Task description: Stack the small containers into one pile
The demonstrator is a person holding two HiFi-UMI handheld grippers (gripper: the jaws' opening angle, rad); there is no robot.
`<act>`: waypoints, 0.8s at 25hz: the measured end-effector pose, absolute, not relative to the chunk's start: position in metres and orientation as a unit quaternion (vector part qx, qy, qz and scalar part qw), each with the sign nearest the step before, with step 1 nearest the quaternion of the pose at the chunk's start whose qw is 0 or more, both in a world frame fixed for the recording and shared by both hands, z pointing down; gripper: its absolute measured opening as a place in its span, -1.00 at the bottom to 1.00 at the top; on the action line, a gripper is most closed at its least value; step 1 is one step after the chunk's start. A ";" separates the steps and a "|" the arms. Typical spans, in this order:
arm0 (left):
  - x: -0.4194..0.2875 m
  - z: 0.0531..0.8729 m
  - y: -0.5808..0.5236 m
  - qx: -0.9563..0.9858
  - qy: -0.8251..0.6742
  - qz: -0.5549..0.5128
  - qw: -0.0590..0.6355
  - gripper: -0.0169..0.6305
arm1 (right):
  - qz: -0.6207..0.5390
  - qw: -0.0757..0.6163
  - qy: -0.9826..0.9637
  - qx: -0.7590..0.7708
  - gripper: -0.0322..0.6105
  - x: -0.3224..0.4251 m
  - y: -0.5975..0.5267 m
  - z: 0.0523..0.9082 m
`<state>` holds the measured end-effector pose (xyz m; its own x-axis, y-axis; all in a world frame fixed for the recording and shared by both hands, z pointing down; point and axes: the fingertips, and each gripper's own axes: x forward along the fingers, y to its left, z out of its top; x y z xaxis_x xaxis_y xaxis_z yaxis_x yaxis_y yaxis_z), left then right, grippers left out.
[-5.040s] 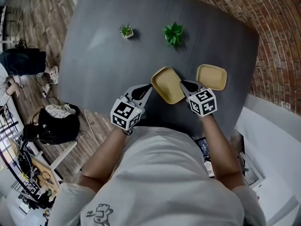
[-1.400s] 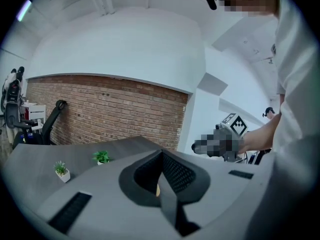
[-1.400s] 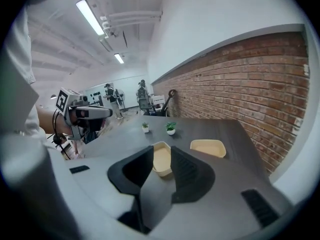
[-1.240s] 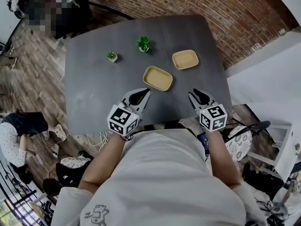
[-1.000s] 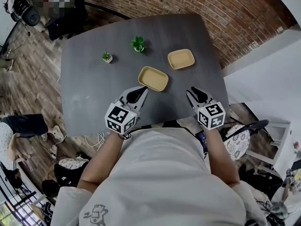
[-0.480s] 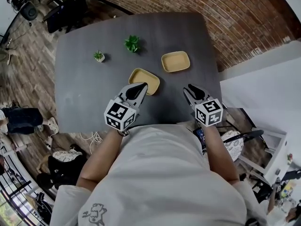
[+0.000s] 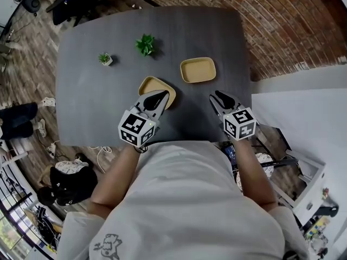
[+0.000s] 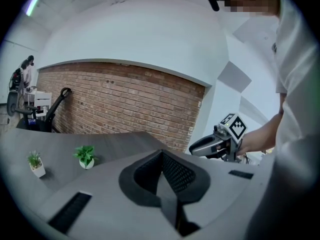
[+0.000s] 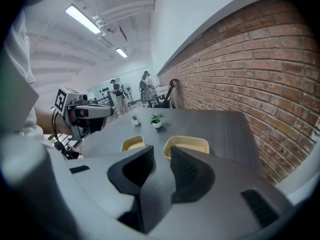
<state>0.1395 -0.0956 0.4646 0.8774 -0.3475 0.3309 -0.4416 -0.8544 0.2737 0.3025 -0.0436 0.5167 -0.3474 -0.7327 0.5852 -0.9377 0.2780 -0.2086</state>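
Two shallow yellow containers lie apart on the dark grey table [image 7: 97,102]. One container [image 7: 198,70] sits at the middle right. The other container [image 7: 153,83] lies to its left and nearer me, its front edge hidden under my left gripper [image 7: 159,96]. That gripper's jaws meet, with nothing between them [image 8: 162,154]. My right gripper [image 7: 217,96] hovers near the table's front edge, short of the containers. It is open [image 9: 162,156] and empty; both containers [image 9: 186,145] [image 9: 133,143] show beyond its jaws.
A green potted plant [image 7: 145,44] and a smaller one [image 7: 104,58] stand on the far left part of the table. A brick wall [image 7: 282,20] runs along the right side. Bags lie on the wooden floor [image 7: 32,47] at the left.
Five seconds ago both grippers were at the nearer container; they now sit back from it. Over the last second the view swung, and the left gripper's tip now covers that container's front edge.
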 end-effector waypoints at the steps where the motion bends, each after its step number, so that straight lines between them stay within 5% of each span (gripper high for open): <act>1: 0.144 0.468 -0.098 0.952 -0.209 0.138 0.176 -0.91 | 0.269 0.193 -0.777 0.536 -0.55 0.307 -0.047 0.519; 20: 0.199 0.523 -0.136 0.931 -0.241 0.164 0.220 -0.91 | 0.318 0.224 -0.773 0.501 -0.55 0.374 -0.099 0.582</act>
